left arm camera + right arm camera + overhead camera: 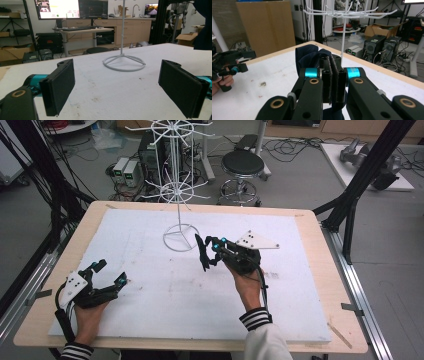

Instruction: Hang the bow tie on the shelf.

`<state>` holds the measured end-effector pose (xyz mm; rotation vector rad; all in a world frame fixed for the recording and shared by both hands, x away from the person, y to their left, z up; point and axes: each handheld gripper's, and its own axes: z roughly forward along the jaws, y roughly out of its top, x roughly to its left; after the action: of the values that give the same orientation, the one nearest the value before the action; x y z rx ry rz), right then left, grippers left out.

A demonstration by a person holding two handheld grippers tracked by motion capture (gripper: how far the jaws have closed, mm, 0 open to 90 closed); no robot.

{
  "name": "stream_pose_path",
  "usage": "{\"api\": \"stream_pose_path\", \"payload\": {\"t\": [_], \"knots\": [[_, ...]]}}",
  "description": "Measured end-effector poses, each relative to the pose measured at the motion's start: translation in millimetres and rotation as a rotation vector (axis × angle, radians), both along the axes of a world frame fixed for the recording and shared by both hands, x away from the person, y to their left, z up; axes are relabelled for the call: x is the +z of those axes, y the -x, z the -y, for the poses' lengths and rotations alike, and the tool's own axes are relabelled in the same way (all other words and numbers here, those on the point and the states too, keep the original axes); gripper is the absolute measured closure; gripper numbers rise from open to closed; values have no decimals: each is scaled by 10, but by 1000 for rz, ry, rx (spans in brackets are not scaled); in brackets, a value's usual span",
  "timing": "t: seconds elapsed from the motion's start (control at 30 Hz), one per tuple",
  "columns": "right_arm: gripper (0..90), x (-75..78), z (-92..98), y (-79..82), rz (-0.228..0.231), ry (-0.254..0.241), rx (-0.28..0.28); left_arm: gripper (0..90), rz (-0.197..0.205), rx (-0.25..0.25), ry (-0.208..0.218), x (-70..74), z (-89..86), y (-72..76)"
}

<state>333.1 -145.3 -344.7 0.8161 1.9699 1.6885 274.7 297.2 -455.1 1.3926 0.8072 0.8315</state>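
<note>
A dark cloth (308, 58) is clamped between the closed jaws of the right gripper (209, 251) and is held above the white mat (150, 305), just beside the base of the wire rack (176, 190). The pick-up is judged complete. Hanging the cloth on a rack arm is judged to remain, since every arm (384, 12) is bare. The left gripper (111, 273) is rested on the mat, well apart, with its jaws wide and nothing between them.

White sheet (150, 285) covers wooden bench (320, 270); black stool (242, 164) on floor behind, computer towers (382, 46) beside it, monitors (71, 8) on far desk, cardboard box (186, 38) right
</note>
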Motion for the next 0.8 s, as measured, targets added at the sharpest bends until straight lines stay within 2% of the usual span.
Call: {"api": "stream_pose_path", "payload": {"t": [0.2,0.8], "knots": [[880,84,-44,-61,22,-15,-5,142,0,0,0,0,-1,1],[880,442,-341,-287,71,27,6,142,-1,0,1,-1,1,-1]]}}
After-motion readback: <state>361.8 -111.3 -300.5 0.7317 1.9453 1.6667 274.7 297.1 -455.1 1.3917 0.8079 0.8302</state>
